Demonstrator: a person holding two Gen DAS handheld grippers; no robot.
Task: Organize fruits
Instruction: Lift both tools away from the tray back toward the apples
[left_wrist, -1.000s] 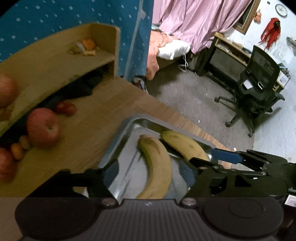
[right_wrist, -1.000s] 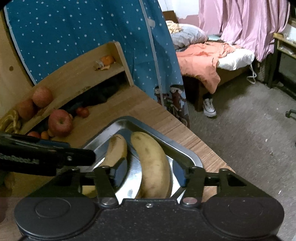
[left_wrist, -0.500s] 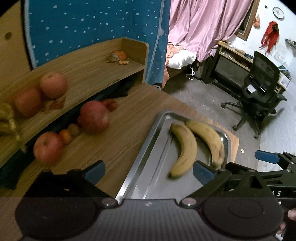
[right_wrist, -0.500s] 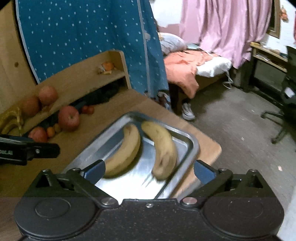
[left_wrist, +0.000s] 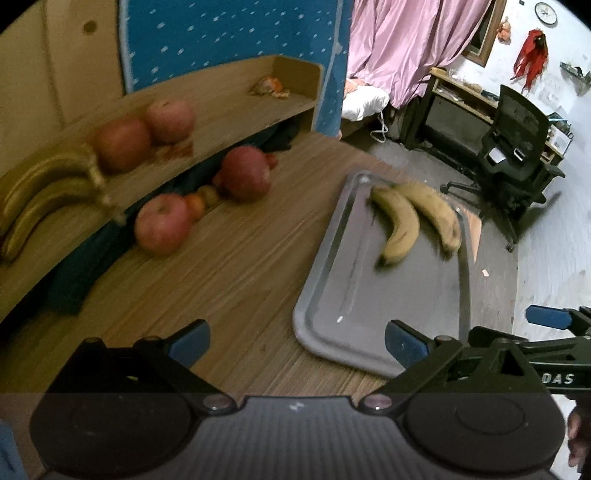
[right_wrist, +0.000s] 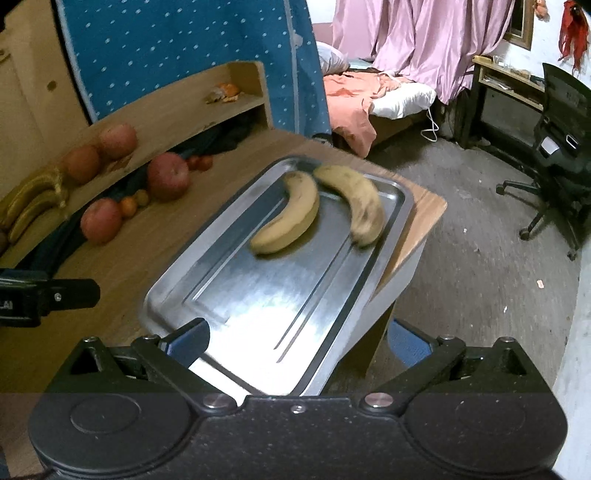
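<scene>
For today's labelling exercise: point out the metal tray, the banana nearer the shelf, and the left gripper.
metal tray (right_wrist: 221, 295), right wrist view, bare floor.
banana nearer the shelf (right_wrist: 291, 218), right wrist view, mid-body.
left gripper (left_wrist: 297, 341), left wrist view, midway between fingertips.

Two yellow bananas (right_wrist: 290, 219) (right_wrist: 356, 205) lie curved side by side at the far end of a steel tray (right_wrist: 258, 295) on the table, stem ends close together. Red apples: two (left_wrist: 164, 223) (left_wrist: 245, 177) on the table under the shelf with small orange fruits (left_wrist: 201, 199) between them, and two more (left_wrist: 122, 144) (left_wrist: 170, 120) on the shelf. A banana bunch (left_wrist: 44, 195) lies left of those.
</scene>
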